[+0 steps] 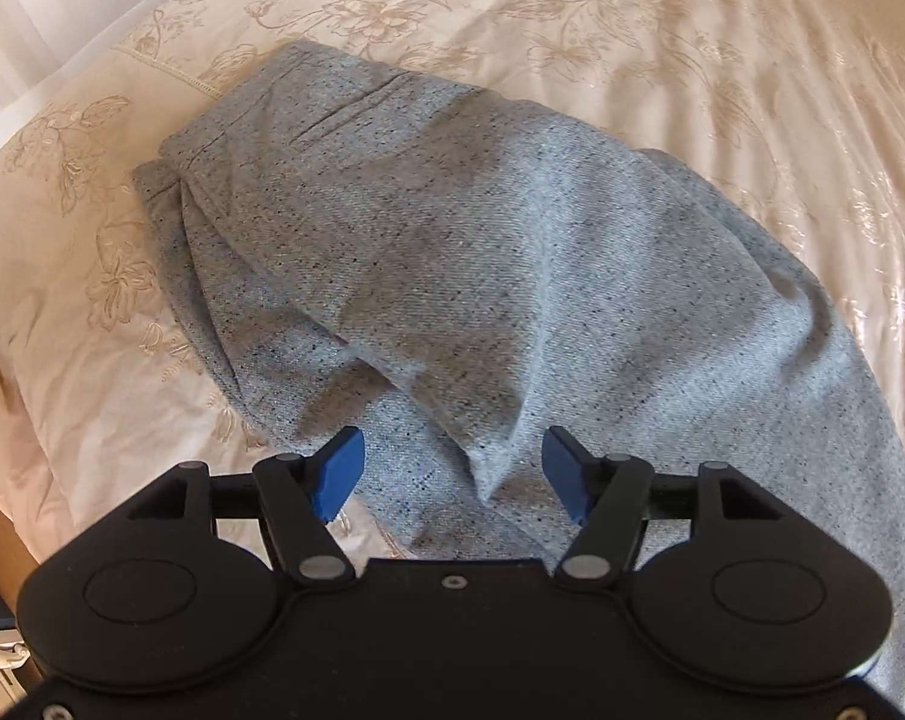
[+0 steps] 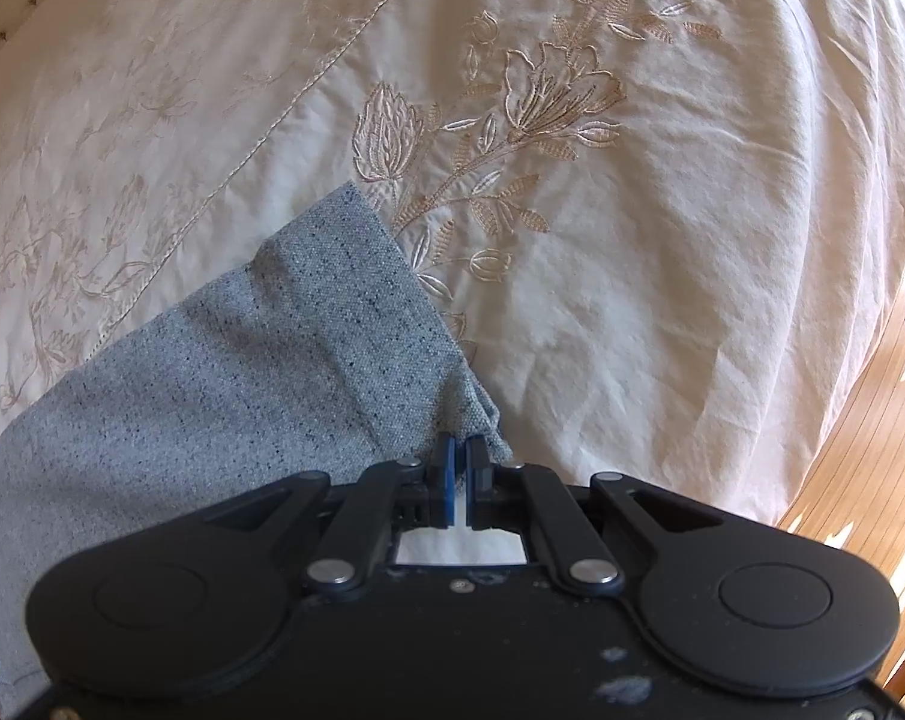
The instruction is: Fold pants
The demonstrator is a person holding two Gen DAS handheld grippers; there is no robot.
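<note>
My matte black plastic left gripper [image 1: 452,468] had blue wedge-shaped finger pads [image 1: 339,471], silver pivot rivets and round embossed discs on its body. The matching black right gripper [image 2: 458,474] looked alike (though pale scuffs marked its casing).

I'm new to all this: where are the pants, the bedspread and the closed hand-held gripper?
pants [image 1: 512,252]: left wrist view, middle of the grey fabric.
bedspread [image 2: 662,312]: right wrist view, bare cream cloth.
right hand-held gripper [image 2: 460,468]: right wrist view, between its fingertips.

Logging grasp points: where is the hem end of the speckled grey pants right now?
In the right wrist view, the hem end lies on the cream embroidered bedspread, its corner pinched by the right gripper.
</note>
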